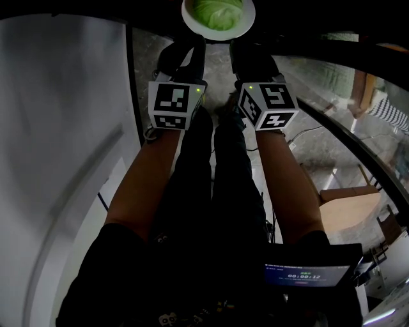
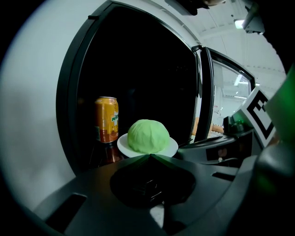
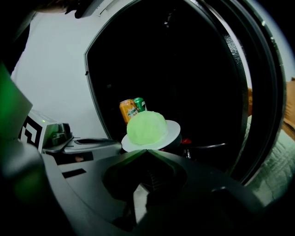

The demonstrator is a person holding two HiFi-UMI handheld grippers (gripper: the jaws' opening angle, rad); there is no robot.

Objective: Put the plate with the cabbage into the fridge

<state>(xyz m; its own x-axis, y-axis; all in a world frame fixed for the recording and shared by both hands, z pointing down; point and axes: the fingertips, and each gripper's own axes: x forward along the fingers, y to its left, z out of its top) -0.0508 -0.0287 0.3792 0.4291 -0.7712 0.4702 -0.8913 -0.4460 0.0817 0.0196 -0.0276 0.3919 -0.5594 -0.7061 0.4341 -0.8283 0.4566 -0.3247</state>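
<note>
A white plate (image 1: 246,22) with a pale green cabbage (image 1: 218,11) on it is held out at the dark fridge opening (image 2: 147,73). My left gripper (image 1: 193,38) is shut on the plate's near left rim and my right gripper (image 1: 245,39) on its near right rim. In the left gripper view the jaws (image 2: 150,156) meet at the edge of the plate (image 2: 171,146), under the cabbage (image 2: 147,136). From the right gripper (image 3: 147,150) the plate (image 3: 173,130) and cabbage (image 3: 146,128) sit just past the jaw tips.
An orange can (image 2: 106,119) stands inside the fridge to the left of the plate; the right gripper view shows it (image 3: 127,110) beside a green can (image 3: 139,104). The fridge's white wall (image 1: 64,128) is on the left and its open door (image 2: 216,101) on the right. The person's legs (image 1: 211,191) are below.
</note>
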